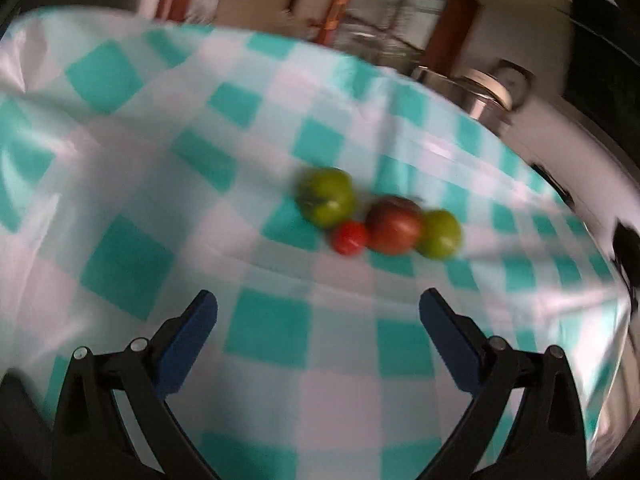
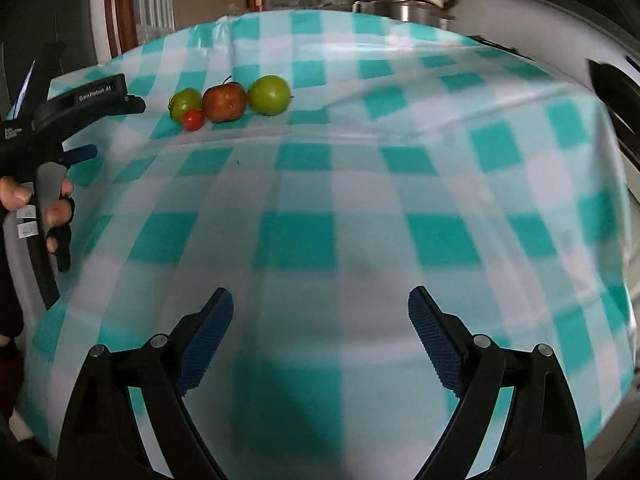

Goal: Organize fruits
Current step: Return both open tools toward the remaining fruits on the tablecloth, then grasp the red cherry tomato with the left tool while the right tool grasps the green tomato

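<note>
Left claw (image 1: 318, 304) wide open, nothing between its blue pads, hovering over the checked cloth (image 1: 160, 160) on the desk. Right claw (image 2: 320, 300) also open and empty, above the near part of the desk. Person's hand (image 2: 48, 208) on the left claw's handle shows at the right wrist view's left edge. Fruits sit clustered toward the far edge: green tomato (image 1: 326, 197), small red tomato (image 1: 350, 237), reddish-brown apple (image 1: 394, 226), green apple (image 1: 440, 235), touching in a row. Metal pot (image 2: 408, 4) beyond the far edge.
</note>
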